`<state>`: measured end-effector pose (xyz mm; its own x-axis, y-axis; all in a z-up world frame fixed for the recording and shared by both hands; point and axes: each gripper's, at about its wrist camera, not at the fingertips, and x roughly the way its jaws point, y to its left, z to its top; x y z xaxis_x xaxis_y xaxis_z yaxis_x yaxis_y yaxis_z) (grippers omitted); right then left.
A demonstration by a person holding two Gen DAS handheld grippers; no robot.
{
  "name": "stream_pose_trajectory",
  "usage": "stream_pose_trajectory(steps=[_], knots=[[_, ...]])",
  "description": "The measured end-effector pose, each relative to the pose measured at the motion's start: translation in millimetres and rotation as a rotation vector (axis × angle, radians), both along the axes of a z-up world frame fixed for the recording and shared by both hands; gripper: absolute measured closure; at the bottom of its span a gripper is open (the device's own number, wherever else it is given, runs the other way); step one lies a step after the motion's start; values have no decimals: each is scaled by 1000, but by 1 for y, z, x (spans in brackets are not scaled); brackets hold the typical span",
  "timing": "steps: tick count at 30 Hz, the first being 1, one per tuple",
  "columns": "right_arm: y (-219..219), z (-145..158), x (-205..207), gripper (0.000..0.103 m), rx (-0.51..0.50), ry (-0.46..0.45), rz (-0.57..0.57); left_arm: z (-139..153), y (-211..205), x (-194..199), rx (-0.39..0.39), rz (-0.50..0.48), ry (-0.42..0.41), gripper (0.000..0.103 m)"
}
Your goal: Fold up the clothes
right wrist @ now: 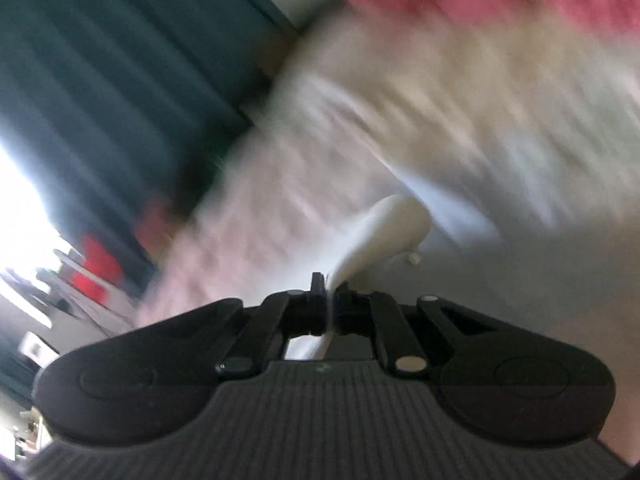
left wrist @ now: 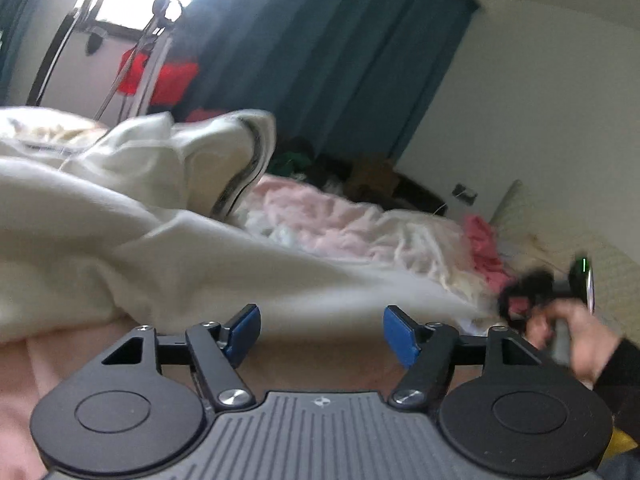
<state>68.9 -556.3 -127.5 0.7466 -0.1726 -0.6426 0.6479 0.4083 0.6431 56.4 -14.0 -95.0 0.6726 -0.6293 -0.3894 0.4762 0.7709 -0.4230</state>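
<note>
A large cream garment (left wrist: 120,220) lies crumpled across the pink bed cover (left wrist: 328,216), with a dark-trimmed edge raised at its far end. My left gripper (left wrist: 322,334) stands open just short of the garment's near edge, its blue pads (left wrist: 244,332) wide apart with nothing between them. My right gripper (right wrist: 330,304) is shut on a fold of white cloth (right wrist: 380,228) that rises out from between its jaws. In the left wrist view a hand (left wrist: 576,336) holds that right gripper at the far right, blurred.
A red-pink garment (left wrist: 484,248) lies on the bed to the right, beside a pale headboard (left wrist: 560,240). Teal curtains (left wrist: 320,60) hang behind the bed. A drying rack with red items (left wrist: 160,76) stands by the bright window. The right wrist view is heavily smeared.
</note>
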Motion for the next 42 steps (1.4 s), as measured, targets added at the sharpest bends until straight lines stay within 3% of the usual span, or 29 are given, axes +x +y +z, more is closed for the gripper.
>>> stream_pose_trajectory(steps=[1, 3, 6, 11, 13, 15, 17, 20, 23, 25, 28, 30, 34, 39, 42], knots=[[-6, -18, -7, 96, 93, 23, 9, -2, 2, 0, -1, 16, 30, 33], [-11, -34, -21, 94, 176, -7, 6, -6, 7, -2, -4, 60, 97, 32], [-13, -33, -30, 94, 203, -51, 9, -13, 16, 6, -30, 117, 186, 31], [-13, -33, -38, 92, 248, -72, 8, -14, 34, 7, -43, 210, 234, 29], [-14, -39, -40, 84, 302, -92, 1, -18, 40, 11, -44, 250, 258, 29], [-12, -45, -45, 50, 355, -132, -9, -21, 41, 17, -31, 284, 271, 28], [-10, -45, -49, 31, 370, -168, -28, -21, 44, 19, -19, 311, 281, 28], [-6, -47, -47, 30, 383, -198, -34, -19, 52, 18, -10, 351, 294, 26], [-3, -57, -47, 32, 452, -287, -87, -15, 71, 14, -23, 410, 344, 26], [-2, -61, -41, 40, 462, -293, -108, -16, 95, 13, -49, 480, 417, 26], [-5, -65, -24, 69, 381, -198, -87, -18, 136, 11, -104, 606, 549, 26], [-7, -70, -19, 90, 368, -176, -100, -20, 168, 9, -200, 670, 631, 27], [-8, -66, -16, 97, 302, -200, -127, -20, 216, 7, -378, 766, 715, 27], [-7, -38, -19, 97, 187, -283, -132, -15, 260, 17, -436, 960, 645, 28], [-6, -31, -24, 97, 164, -292, -143, -28, 286, 23, -526, 1043, 642, 39]])
